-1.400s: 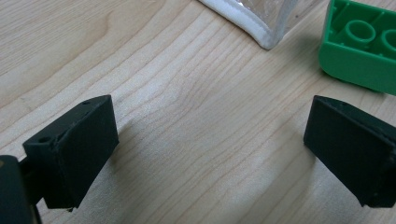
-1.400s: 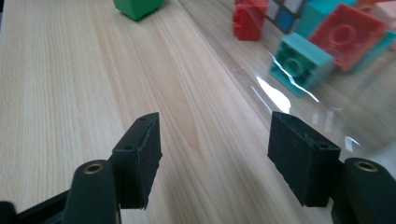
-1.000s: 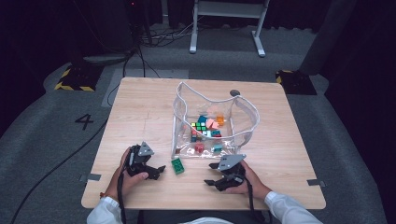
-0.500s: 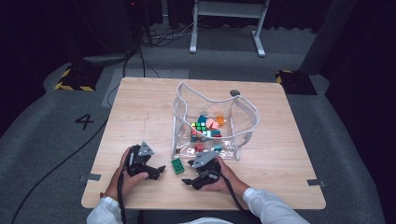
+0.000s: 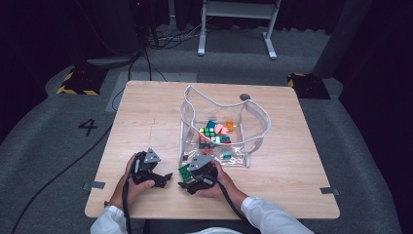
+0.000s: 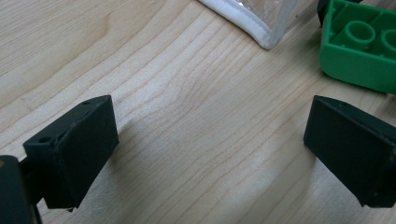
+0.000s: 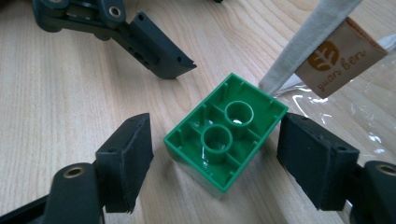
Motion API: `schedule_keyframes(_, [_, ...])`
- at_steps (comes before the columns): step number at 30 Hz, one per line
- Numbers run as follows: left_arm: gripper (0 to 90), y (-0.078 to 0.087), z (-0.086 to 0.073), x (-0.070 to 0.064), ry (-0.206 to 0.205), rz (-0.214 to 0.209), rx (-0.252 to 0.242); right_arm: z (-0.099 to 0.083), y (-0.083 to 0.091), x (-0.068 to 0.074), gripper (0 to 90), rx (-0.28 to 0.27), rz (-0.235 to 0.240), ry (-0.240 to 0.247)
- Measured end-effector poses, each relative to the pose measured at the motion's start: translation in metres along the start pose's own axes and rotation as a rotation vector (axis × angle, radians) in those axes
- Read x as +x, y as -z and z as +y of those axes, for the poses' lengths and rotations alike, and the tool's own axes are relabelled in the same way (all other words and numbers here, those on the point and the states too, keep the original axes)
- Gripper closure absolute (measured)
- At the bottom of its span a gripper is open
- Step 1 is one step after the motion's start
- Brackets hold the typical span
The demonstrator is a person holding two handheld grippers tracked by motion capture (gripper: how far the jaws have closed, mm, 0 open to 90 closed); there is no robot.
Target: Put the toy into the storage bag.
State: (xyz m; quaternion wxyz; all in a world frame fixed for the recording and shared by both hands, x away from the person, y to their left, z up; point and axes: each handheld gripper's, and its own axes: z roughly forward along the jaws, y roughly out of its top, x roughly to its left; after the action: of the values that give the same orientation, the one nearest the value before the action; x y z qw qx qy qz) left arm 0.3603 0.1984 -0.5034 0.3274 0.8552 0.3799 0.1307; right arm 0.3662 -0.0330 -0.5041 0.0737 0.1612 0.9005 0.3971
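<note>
— Where do your two grippers sit right now?

— Both are low at the near edge of the wooden table (image 5: pixel 146 112). Your right gripper (image 7: pixel 215 158) has its jaws apart, one on each side of a green brick (image 7: pixel 226 130) that lies upside down on the wood, hollow tubes facing up. You have a gap on both sides; neither pad touches it.

— And your left one?

— Your left gripper (image 6: pixel 210 149) is also spread wide, with bare wood between the jaws. In the left gripper view the same green brick (image 6: pixel 362 44) lies just past its far jaw, off to one side. From the right gripper view you can see one jaw of that left gripper (image 7: pixel 154 44) pointing toward the brick, near it but apart.

— What lies beyond the brick?

— Just beside it stands a clear plastic bag (image 5: pixel 258 114) with white trim, its corner nearly touching the brick. A tan label (image 7: pixel 343 58) hangs from its strap. From the high view you see the bag open at the top, holding a pile of small coloured pieces (image 5: pixel 214 134), among them what looks like a puzzle cube. Farther off, a dark round spot (image 5: pixel 245 97) marks the table behind the bag.
</note>
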Motion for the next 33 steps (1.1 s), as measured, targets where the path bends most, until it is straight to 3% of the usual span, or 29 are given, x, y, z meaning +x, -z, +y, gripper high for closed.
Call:
schedule_keyframes(5, [3.3,0.0,0.0,0.0,0.001,-0.001,0.0,-0.001,0.002,-0.001,34.9,-0.005,-0.025,-0.02])
schedule_keyframes(6, [3.3,0.0,0.0,0.0,0.001,-0.001,0.0,-0.001,0.002,0.0,35.8,-0.011,-0.021,-0.045])
schedule_keyframes(7, [3.3,0.0,0.0,0.0,0.001,-0.001,0.0,-0.001,0.002,-0.001,37.7,-0.01,-0.029,-0.035])
schedule_keyframes(14, [3.3,0.0,0.0,0.0,0.003,0.002,0.001,-0.005,0.007,-0.006,58.5,-0.033,-0.039,-0.057])
schedule_keyframes(18, [3.3,0.0,0.0,0.0,0.004,0.001,0.001,-0.007,0.009,-0.005,59.0,-0.036,-0.024,-0.018])
schedule_keyframes(22, [3.3,0.0,0.0,0.0,0.002,0.001,0.001,-0.011,0.015,-0.007,59.0,-0.029,0.001,-0.015])
schedule_keyframes(24, [3.3,0.0,0.0,0.0,0.002,0.001,0.001,-0.015,0.019,-0.01,59.0,-0.028,0.037,-0.016])
schedule_keyframes(30, [3.3,0.0,0.0,0.0,0.002,0.001,0.001,-0.021,0.032,-0.011,59.0,-0.034,0.043,0.011])
schedule_keyframes(33, [3.3,0.0,0.0,0.0,0.003,0.001,0.001,-0.024,0.038,-0.014,59.0,-0.051,0.056,0.071])
